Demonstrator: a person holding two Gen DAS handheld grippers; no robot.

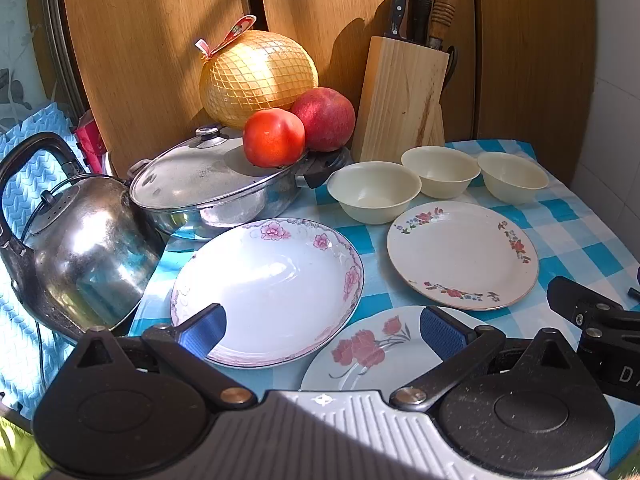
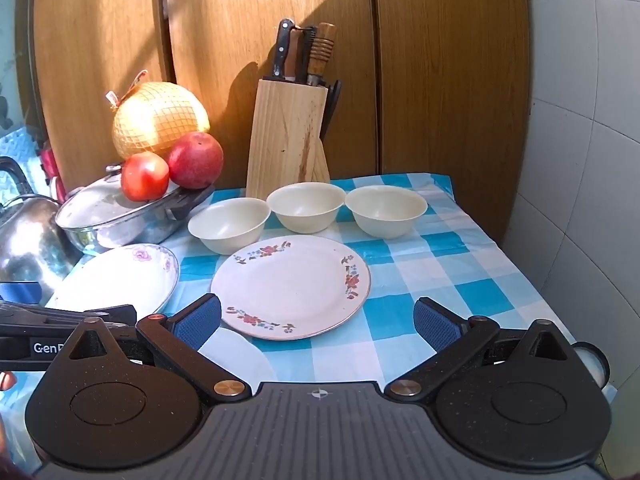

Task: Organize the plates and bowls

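The left gripper [image 1: 322, 330] hangs with jaws spread wide and empty above the near rims of a deep pink-flowered plate [image 1: 268, 290] and a tulip plate [image 1: 372, 354]. The right gripper [image 2: 316, 322] is equally wide and empty, just short of a flat floral plate [image 2: 291, 286]. Beyond it three cream bowls [image 2: 307, 207] stand in a row on the blue-checked counter [image 2: 452, 276], before a knife block [image 2: 289, 140]. A lidded pan [image 1: 212, 186] carrying fruit sits at the left

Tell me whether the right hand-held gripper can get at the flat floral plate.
Probably yes. The right hand-held gripper is open, and the flat floral plate lies just ahead of its fingers on the checked cloth, with nothing between them.
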